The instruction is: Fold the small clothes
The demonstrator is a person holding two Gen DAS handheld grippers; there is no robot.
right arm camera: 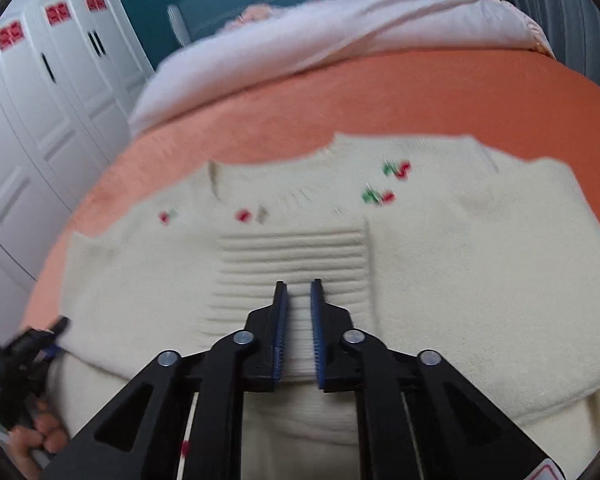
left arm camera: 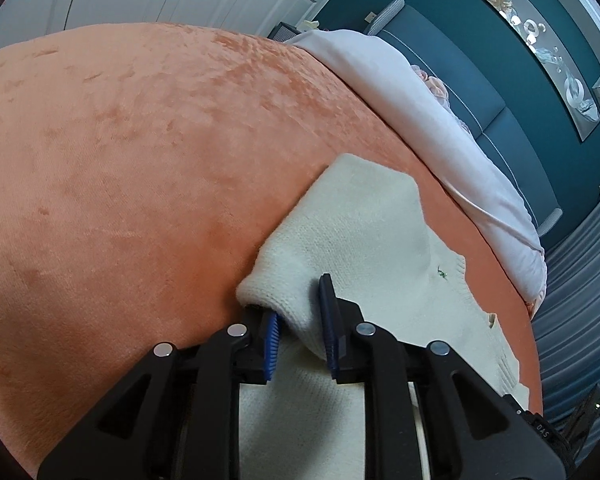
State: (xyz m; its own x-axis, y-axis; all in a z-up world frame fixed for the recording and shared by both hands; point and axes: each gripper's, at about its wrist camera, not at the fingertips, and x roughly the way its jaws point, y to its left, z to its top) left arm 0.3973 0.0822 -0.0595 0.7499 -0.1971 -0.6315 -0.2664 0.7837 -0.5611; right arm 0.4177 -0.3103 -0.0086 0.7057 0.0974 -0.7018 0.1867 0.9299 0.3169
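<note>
A cream knitted sweater (right arm camera: 460,260) with small red and green embroidery lies flat on an orange blanket (right arm camera: 340,92). A ribbed band (right arm camera: 292,252) is folded across its middle. My right gripper (right arm camera: 299,292) sits on that band, its jaws nearly together with ribbed knit filling the narrow gap. The view is blurred. In the left wrist view, my left gripper (left arm camera: 300,320) is shut on a bunched edge of the sweater (left arm camera: 360,220), the fold pinched between the blue pads. The left gripper (right arm camera: 56,332) also shows at the sweater's left edge, with a person's hand (right arm camera: 40,432) behind it.
The orange blanket (left arm camera: 140,160) covers the bed out to the left. A pale pink duvet (left arm camera: 440,120) is heaped at the far end against a teal headboard (left arm camera: 460,40). White wardrobe doors (right arm camera: 40,120) stand beside the bed.
</note>
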